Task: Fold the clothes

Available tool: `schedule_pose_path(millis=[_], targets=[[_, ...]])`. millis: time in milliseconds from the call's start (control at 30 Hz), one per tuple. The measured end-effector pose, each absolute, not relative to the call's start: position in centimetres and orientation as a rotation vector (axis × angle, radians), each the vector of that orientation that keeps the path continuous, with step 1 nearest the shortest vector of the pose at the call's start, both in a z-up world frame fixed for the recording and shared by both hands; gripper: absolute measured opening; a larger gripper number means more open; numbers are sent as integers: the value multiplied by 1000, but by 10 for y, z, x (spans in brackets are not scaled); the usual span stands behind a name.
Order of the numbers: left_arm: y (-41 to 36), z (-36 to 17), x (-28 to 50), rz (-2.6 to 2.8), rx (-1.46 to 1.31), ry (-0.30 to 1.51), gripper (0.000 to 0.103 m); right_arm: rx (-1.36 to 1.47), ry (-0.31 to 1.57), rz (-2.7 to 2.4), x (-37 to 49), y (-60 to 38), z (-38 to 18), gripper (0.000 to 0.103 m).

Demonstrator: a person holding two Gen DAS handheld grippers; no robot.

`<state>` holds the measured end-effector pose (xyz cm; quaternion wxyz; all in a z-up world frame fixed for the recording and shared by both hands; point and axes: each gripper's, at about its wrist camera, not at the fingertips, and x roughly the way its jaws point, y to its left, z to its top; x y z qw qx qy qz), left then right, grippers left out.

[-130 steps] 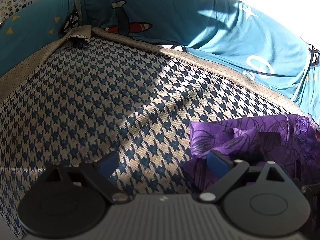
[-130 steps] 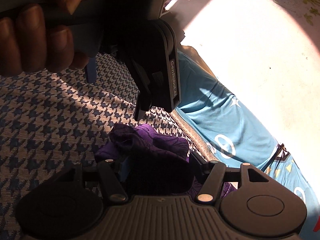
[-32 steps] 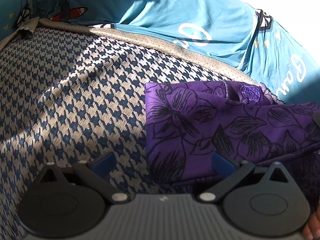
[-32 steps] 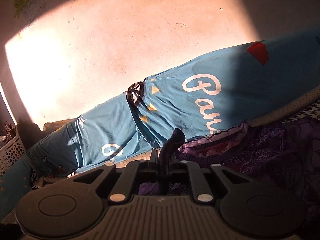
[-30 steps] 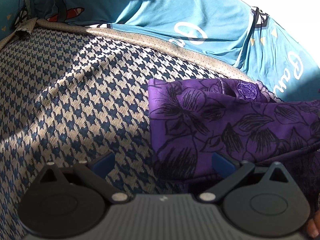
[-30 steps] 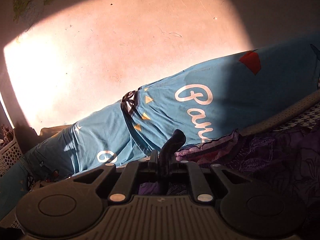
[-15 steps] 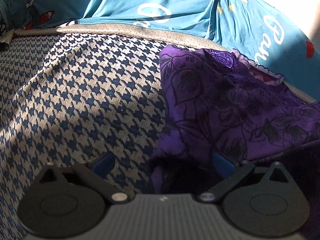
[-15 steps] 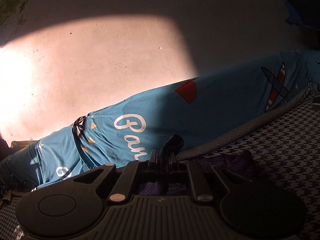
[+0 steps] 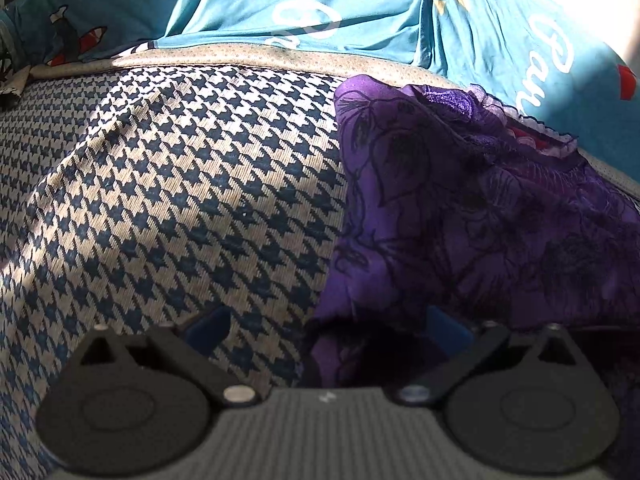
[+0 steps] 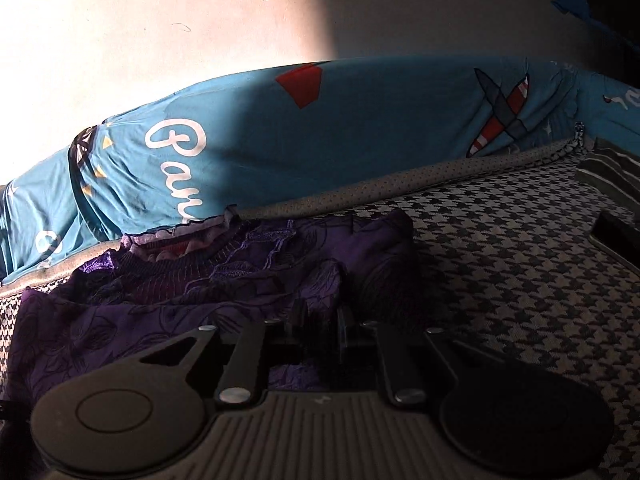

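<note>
1. Left gripper [image 9: 326, 326]: fingers spread wide, gripping nothing; purple garment's [image 9: 460, 216] edge lies between them.
2. Right gripper [image 10: 320, 316]: fingers pressed together, pinching a fold of that garment.
3. Garment sits crumpled on the houndstooth cover [image 9: 168, 184], at its edge beside the blue sheet [image 10: 320, 148].

Both wrist views, low, share purple garment [image 9: 472, 208].

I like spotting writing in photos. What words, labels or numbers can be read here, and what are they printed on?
"Pan": white script on the teal sheet, cut off below by the purple garment.
"Pau" or "Pan": the same script in the left wrist view, last letter unclear.
White loops on the sheet: unreadable.
No numbers or brand labels legible.
</note>
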<state>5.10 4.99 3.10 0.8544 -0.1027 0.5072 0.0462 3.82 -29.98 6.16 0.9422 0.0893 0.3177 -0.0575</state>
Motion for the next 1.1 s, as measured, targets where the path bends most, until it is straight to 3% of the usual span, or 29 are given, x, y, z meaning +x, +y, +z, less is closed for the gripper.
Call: schedule_pose_path(millis=[267, 367, 1100], targets=[[50, 35, 50, 90, -213, 1051, 103, 357, 652, -131, 29, -336, 57, 20], [50, 35, 50, 88, -212, 1051, 103, 358, 653, -124, 30, -335, 57, 26], [54, 41, 45, 101, -207, 1041, 103, 229, 768, -169, 40, -320, 47, 33]])
